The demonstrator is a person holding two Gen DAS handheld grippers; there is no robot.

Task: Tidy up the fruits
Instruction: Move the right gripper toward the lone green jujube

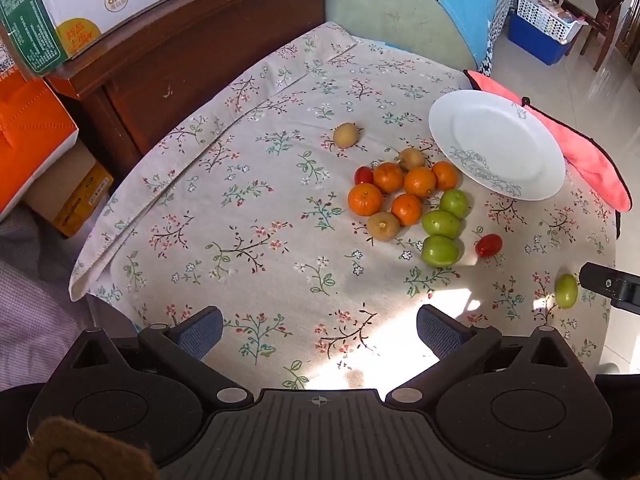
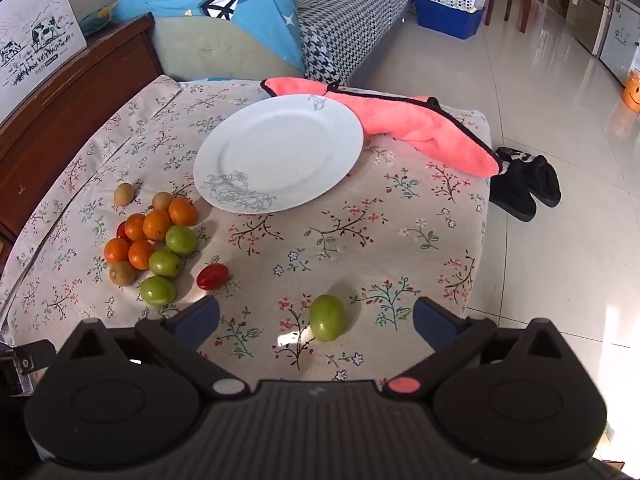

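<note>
Flowered cloth [image 1: 256,208] covers the counter, with a patch of sunlight on its near edge. On it lies a tight cluster of fruit: five oranges [image 1: 419,181], three green fruits [image 1: 441,224], yellowish-brown fruits [image 1: 383,225] and a small red tomato [image 1: 363,175]. A second tomato [image 1: 488,245] sits just apart, and one brown fruit [image 1: 346,135] lies alone farther back. A lone green fruit [image 2: 327,317] rests between the fingers of the right claw [image 2: 316,324], untouched; that claw is spread wide. The left claw [image 1: 320,330] is equally wide, over bare cloth. Beyond the cluster a white plate [image 2: 256,120] holds nothing, its far rim against a pink towel [image 2: 432,132]. Around stand a dark wooden cabinet [image 1: 192,60], a sofa [image 2: 352,12] and pale floor tiles [image 2: 560,220].
</note>
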